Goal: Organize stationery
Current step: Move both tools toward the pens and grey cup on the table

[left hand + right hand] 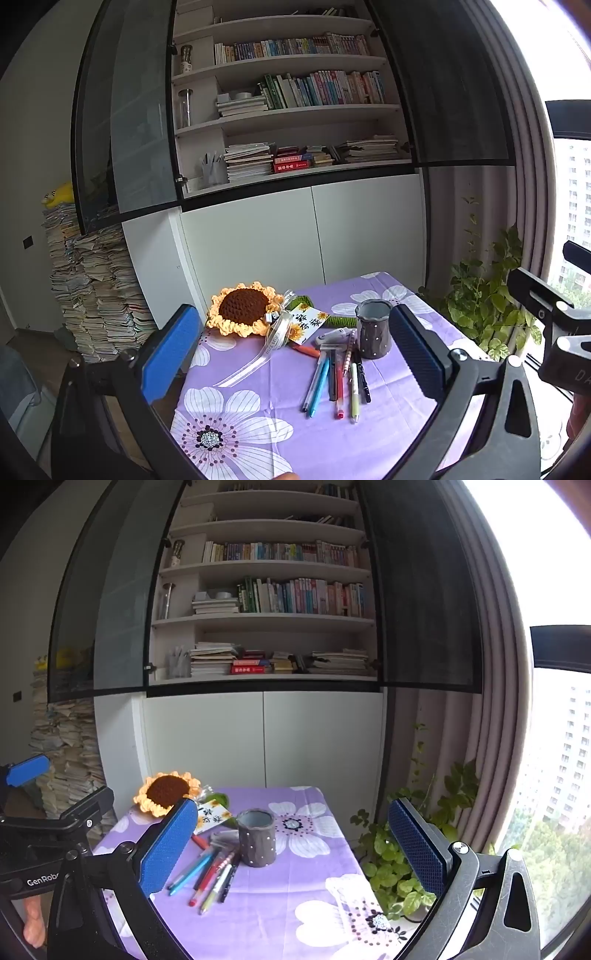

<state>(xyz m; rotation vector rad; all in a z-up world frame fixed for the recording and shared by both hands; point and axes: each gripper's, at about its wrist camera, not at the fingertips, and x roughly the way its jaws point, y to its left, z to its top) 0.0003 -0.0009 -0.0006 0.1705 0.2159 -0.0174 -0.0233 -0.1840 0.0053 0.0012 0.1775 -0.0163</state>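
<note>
Several pens (338,384) lie loose on the purple flowered tablecloth (258,435), fanned out in front of a dark grey dotted pen cup (373,328). The cup stands upright and looks empty. In the right wrist view the pens (208,873) lie left of the cup (256,838). A white correction tape (334,336) lies behind the pens. My left gripper (291,354) is open and empty, held above the table short of the pens. My right gripper (291,849) is open and empty, held above the table with the cup between its fingers in view.
A crocheted sunflower (242,308) with a ribbon and card lies at the table's far left. A white cabinet and bookshelf (288,147) stand behind the table. A leafy plant (399,864) is off the table's right edge. Stacked papers (92,288) are at left.
</note>
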